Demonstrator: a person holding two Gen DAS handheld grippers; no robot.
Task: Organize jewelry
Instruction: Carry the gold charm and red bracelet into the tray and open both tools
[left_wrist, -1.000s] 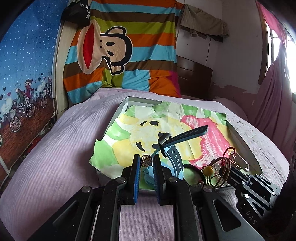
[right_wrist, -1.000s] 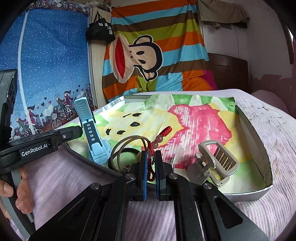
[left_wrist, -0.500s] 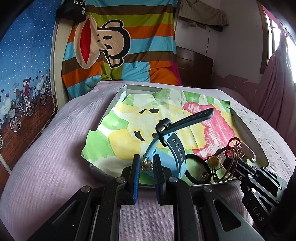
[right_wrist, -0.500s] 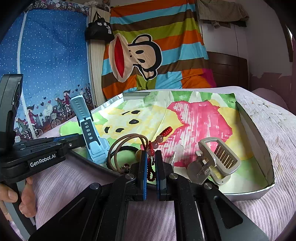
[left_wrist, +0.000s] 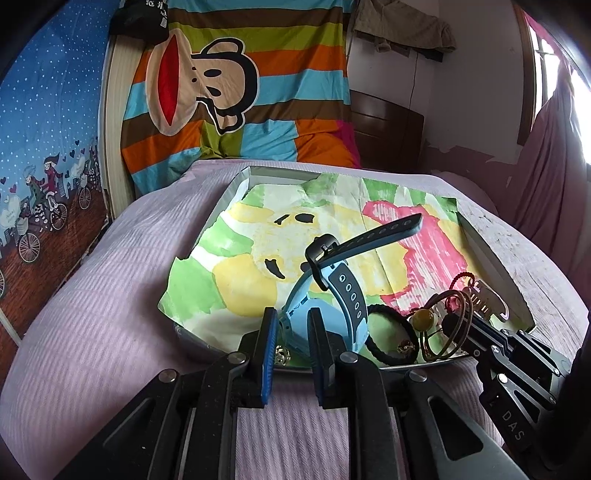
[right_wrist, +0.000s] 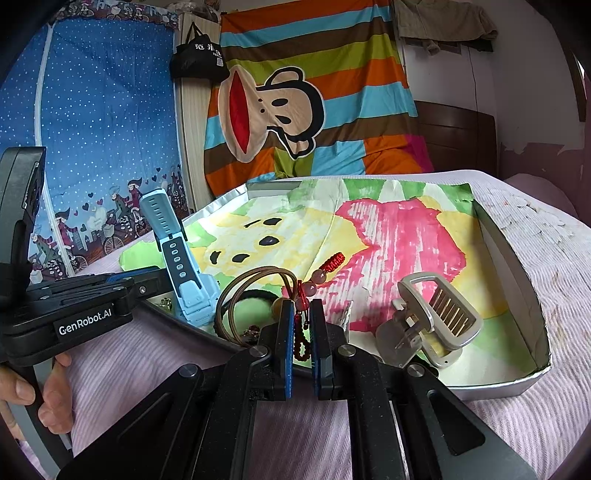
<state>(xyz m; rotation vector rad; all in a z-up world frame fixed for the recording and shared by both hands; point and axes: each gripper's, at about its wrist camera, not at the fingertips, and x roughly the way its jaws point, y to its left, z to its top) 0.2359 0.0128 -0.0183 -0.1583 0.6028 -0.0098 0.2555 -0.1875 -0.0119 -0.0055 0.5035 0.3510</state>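
Observation:
A silver tray (left_wrist: 491, 254) lined with painted paper lies on the bed. At its near edge my left gripper (left_wrist: 293, 321) stands slightly open, and a small metal charm (left_wrist: 282, 354) lies loose in the tray just below its fingers. The blue watch (left_wrist: 325, 314) stands right behind them. In the right wrist view my right gripper (right_wrist: 302, 314) is shut on a red beaded cord (right_wrist: 301, 325) over the tray's near edge. The left gripper (right_wrist: 155, 284) reaches in from the left beside the watch (right_wrist: 184, 280).
A black hair tie (left_wrist: 391, 339), brown hair loops with an amber bead (right_wrist: 251, 288) and a grey claw clip (right_wrist: 428, 325) lie in the tray's near part. A hand (right_wrist: 37, 398) holds the left gripper. Pink bedding surrounds the tray; a striped blanket hangs behind.
My left gripper moved down to the tray's near edge and parted a little; the charm it held now lies in the tray. The right gripper keeps hold of the red cord.

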